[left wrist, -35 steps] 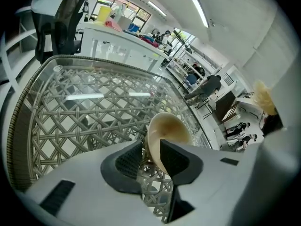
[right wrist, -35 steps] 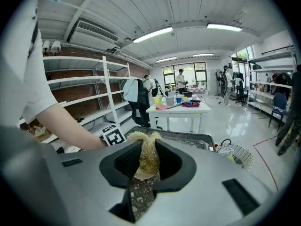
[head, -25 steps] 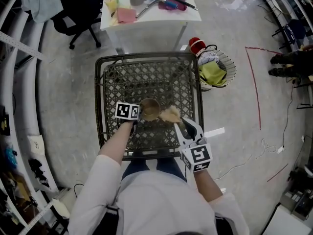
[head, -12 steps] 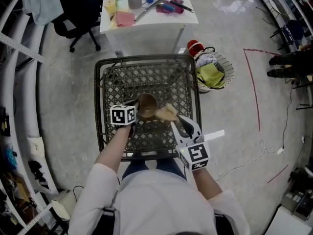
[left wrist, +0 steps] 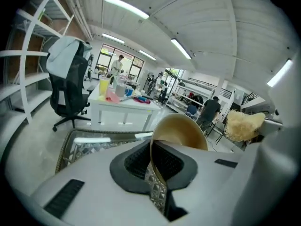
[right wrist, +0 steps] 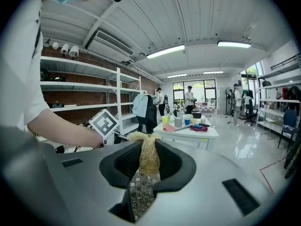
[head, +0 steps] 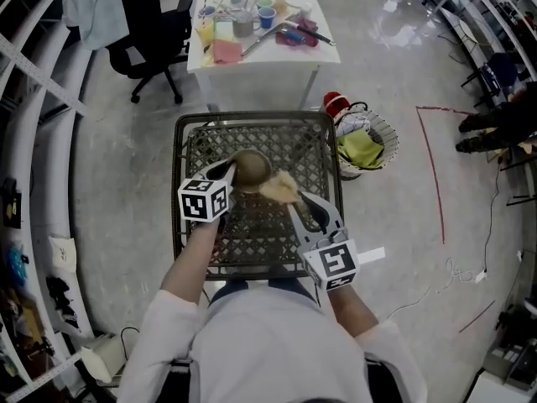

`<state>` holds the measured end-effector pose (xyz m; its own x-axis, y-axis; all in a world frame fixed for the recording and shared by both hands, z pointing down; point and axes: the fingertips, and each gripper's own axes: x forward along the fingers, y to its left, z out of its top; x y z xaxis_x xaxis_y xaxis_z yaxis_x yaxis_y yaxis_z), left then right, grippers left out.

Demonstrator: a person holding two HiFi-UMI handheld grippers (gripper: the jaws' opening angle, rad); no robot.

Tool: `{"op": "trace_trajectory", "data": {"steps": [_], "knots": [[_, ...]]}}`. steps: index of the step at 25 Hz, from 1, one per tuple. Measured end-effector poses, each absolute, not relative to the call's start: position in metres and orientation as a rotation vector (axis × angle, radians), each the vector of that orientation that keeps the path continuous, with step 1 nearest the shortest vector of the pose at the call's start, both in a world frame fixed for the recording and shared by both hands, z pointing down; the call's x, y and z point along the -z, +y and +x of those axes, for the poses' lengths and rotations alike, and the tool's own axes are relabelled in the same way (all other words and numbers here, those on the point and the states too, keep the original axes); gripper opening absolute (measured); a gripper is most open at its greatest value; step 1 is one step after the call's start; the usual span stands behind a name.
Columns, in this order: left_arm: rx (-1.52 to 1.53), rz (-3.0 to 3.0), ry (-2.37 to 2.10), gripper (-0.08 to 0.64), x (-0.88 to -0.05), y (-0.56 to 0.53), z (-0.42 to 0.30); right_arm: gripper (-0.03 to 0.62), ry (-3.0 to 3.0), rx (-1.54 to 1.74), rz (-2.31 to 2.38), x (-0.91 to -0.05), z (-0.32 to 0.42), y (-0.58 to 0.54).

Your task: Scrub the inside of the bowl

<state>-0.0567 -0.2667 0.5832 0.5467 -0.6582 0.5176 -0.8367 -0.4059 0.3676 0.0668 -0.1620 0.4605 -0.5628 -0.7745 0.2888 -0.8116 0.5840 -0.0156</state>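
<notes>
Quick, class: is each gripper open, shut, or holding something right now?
Left gripper: shut on the rim of the bowl.
Right gripper: shut on the scrubber.

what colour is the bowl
The bowl is golden tan, clearest in the left gripper view.

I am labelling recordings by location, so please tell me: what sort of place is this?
Probably a lab or workshop hall, not a kitchen: open metal shelving against a brick wall, a white table crowded with cups, and a red tape line on the polished floor.
</notes>
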Motion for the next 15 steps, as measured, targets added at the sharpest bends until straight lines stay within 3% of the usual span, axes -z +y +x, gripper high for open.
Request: {"op": "trace_trajectory", "data": {"steps": [15], "knots": [[-0.383,2.405,-1.416,0.04,-0.477,-0.227,-0.088,0.092,-2.528,0.274,1.115,-0.425,-0.007,-0.135]]}}
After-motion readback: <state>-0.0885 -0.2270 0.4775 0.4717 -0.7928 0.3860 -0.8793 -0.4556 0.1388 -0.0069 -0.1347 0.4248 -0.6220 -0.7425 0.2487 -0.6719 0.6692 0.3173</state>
